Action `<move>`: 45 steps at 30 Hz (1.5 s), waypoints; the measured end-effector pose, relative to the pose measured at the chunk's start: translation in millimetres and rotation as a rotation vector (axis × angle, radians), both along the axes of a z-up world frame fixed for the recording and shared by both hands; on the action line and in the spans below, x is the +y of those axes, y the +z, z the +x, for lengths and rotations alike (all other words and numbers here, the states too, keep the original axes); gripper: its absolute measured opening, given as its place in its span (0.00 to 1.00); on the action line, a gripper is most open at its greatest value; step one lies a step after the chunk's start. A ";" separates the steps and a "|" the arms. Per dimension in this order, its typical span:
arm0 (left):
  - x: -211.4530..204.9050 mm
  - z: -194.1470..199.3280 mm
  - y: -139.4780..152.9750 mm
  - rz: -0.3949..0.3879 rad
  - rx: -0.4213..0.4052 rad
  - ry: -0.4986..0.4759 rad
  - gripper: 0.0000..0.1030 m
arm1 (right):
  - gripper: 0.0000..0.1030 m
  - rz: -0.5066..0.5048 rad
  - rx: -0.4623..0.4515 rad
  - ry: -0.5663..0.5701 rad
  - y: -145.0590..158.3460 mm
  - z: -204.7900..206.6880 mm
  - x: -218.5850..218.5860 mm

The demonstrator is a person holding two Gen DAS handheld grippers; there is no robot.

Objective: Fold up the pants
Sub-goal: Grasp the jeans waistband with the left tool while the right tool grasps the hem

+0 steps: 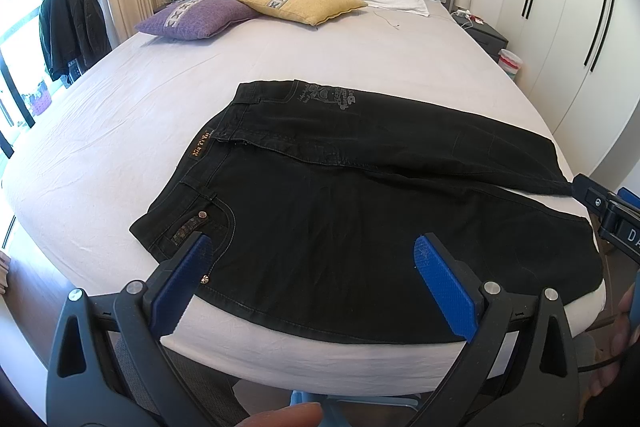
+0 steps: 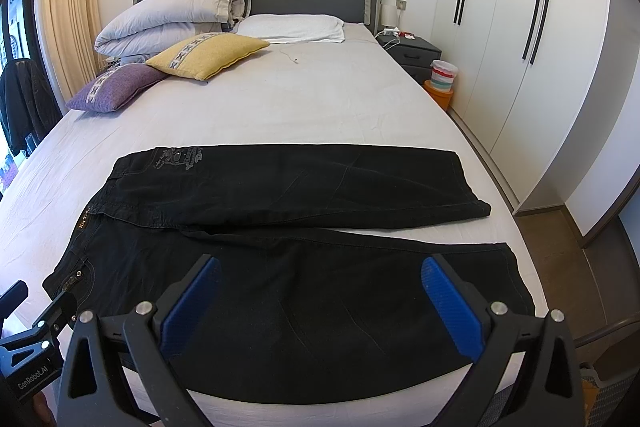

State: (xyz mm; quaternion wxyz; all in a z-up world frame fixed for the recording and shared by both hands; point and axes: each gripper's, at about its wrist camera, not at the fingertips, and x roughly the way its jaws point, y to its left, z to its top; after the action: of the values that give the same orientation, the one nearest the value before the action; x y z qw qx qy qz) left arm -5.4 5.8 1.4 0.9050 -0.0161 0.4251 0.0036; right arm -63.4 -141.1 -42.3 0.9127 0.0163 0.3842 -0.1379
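Black jeans spread flat across the foot of the bed, close to its near edge, waistband toward the left edge, hems toward the right edge. Legs parted in a narrow V: far leg straight along the mattress, near leg parallel to the near edge, a strip of sheet visible between them toward the hems. No fold made yet; garment laid out and smoothed only. Left claw spread wide, empty, poised above the near hip and pocket region by the near left corner of the garment. Right claw likewise spread wide, empty, poised above the middle of the near leg. Neither claw touching fabric, as far as visible. Remaining work, by estimate: bring one leg over the other along the centre seam, then fold the stacked legs across toward the waistband once or twice. Purple cushion, yellow cushion, rolled duvet and pillow located at the head of the bed, well apart from the jeans.
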 end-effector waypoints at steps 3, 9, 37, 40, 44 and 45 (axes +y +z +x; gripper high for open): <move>0.2 -0.2 0.2 0.000 0.000 -0.001 1.00 | 1.00 0.001 0.001 0.000 0.3 0.3 0.2; -0.2 0.4 -1.0 0.000 0.001 -0.001 1.00 | 1.00 0.000 0.000 0.000 0.2 0.1 -0.1; 12.1 51.3 -7.3 0.100 -0.064 -0.099 1.00 | 1.00 0.104 0.040 0.230 -14.3 36.6 -13.0; 20.0 84.4 -11.0 0.112 -0.049 -0.163 1.00 | 1.00 0.125 0.020 0.341 -12.3 59.4 -23.3; 30.0 141.1 -30.6 0.068 0.047 -0.297 1.00 | 1.00 0.093 0.026 0.477 -14.4 100.3 -37.7; 29.7 151.8 -35.0 0.086 0.040 -0.327 1.00 | 1.00 0.088 0.037 0.505 -16.8 109.5 -42.3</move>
State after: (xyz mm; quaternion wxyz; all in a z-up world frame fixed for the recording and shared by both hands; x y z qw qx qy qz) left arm 146.4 35.5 -33.5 0.8848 0.0919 0.4392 -0.1255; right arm 46.1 -183.3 -59.1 0.9094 -0.0429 0.3985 0.1111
